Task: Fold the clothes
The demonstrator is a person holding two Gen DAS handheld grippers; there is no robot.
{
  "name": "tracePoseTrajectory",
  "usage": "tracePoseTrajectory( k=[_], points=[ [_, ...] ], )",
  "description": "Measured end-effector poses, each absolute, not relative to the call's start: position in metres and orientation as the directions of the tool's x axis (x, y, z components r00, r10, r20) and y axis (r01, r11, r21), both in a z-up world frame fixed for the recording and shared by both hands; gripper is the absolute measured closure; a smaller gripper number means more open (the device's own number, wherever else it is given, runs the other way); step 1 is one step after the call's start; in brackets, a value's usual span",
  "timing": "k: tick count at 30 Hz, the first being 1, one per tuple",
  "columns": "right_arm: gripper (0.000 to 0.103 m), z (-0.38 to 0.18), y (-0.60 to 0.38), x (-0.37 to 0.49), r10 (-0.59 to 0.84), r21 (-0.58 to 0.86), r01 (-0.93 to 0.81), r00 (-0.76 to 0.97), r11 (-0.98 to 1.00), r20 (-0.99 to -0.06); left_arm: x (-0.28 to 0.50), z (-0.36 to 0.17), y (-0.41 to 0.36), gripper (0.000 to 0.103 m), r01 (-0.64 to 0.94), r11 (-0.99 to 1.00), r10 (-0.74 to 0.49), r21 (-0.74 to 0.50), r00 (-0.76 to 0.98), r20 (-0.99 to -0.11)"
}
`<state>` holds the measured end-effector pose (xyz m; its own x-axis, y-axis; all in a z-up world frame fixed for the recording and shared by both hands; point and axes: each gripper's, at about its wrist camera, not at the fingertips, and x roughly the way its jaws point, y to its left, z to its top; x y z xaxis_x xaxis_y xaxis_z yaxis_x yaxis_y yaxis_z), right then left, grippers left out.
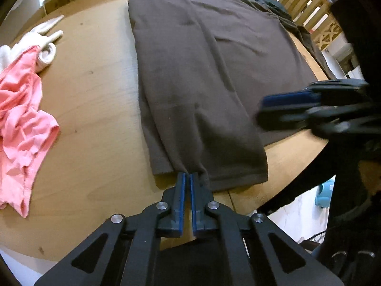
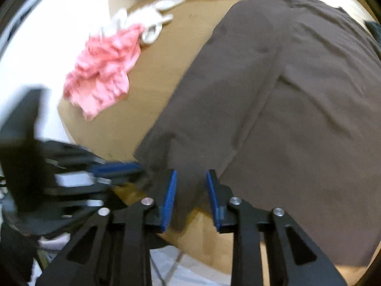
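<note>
L claw [image 1: 187, 178] pinched together on near hem of the brown knit garment [image 1: 202, 71]; its long axis runs straight away from me. R claw [image 2: 191, 186] jaws apart, straddling the same hem just beside L, not clamped.

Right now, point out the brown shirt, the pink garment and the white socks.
brown shirt [image 1: 202, 71], left wrist view, middle of its flat body.
pink garment [image 1: 21, 109], left wrist view, crumpled centre.
white socks [image 1: 46, 56], left wrist view, rolled end.
</note>
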<state>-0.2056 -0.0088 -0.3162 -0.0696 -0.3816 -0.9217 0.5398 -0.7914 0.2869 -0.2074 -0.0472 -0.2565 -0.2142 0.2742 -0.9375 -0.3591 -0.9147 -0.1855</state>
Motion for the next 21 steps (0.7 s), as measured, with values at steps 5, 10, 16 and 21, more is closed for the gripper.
tracePoseTrajectory(
  k=[5, 10, 16, 21],
  points=[
    [0.089, -0.325, -0.012, -0.201, -0.241, 0.151, 0.588, -0.079, -0.795, -0.967, -0.188, -0.225, -0.067, 0.096, -0.341, -0.930, 0.238, -0.138, -0.271, -0.933],
    [0.089, -0.308, -0.004, -0.206, -0.289, 0.194, 0.551, -0.091, -0.812, -0.953, -0.192, -0.229, -0.079, 0.088, -0.295, -0.944, 0.228, -0.149, -0.256, -0.939],
    [0.088, -0.317, -0.001, -0.201, -0.290, 0.203, 0.575, -0.061, -0.793, -0.955, -0.216, -0.241, -0.048, 0.087, -0.351, -0.912, 0.312, -0.211, -0.261, -0.914],
    [0.086, -0.293, 0.044, -0.221, -0.340, 0.259, 0.506, -0.073, -0.823, -0.938, -0.226, -0.263, -0.044, 0.089, -0.354, -0.923, 0.242, -0.153, -0.222, -0.944]
  ],
)
